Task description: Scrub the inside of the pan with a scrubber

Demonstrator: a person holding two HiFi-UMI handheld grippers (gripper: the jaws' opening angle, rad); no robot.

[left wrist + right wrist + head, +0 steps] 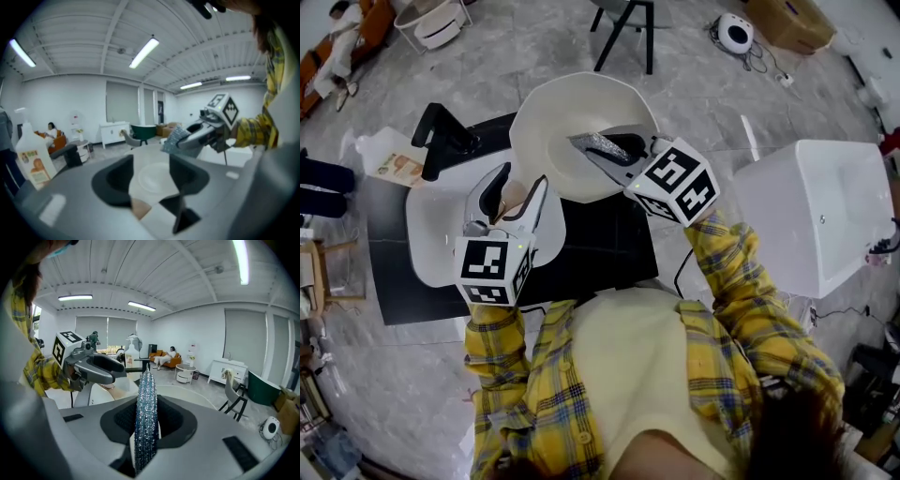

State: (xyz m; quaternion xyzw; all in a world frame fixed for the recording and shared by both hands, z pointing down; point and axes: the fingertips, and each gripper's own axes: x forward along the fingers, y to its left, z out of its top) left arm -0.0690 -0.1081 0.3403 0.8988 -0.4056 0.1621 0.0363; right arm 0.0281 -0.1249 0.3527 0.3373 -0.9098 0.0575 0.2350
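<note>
Bracing: left gripper (516,197) clamped the white round pan (553,112) by its handle, right gripper (615,153) pinched the silvery mesh scrubber (145,399) inside that pan; firm overlapping circles would probably serve best.

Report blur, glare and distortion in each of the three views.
Left gripper view: soft all over, the pan smeared. Right gripper view: sharper, the scrubber sparkles, the ceiling light is blown out. Head view: even light, wide-angle bowing toward the edges.
</note>
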